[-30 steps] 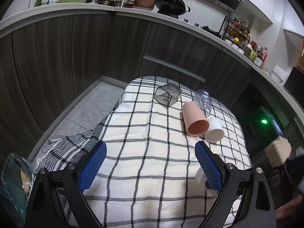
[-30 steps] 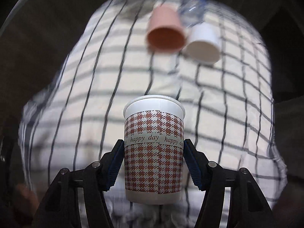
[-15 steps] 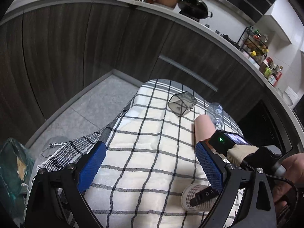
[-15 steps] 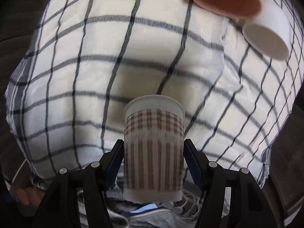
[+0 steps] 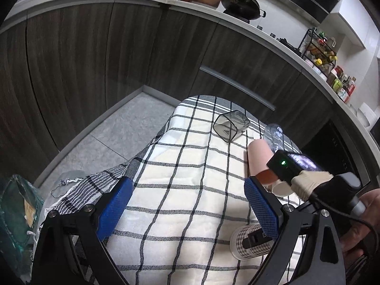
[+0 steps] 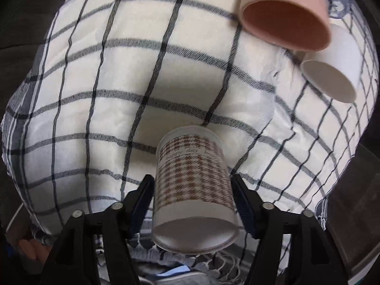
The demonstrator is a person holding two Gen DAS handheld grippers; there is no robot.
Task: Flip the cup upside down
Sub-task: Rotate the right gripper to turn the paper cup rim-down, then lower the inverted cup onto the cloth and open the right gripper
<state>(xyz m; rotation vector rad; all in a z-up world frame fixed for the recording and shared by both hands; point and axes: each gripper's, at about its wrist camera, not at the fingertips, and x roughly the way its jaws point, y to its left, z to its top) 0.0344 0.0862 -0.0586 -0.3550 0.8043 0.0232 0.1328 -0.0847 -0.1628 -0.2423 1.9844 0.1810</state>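
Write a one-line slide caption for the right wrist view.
Right gripper clamps the houndstooth paper cup, rim down on the checked cloth, near a pink cup and a white cup lying sideways.

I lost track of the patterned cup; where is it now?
The houndstooth cup sits between the right gripper pads, mouth down on the checked cloth, nearer the camera than the pink cup.

Soft indoor light, fisheye-warped edges
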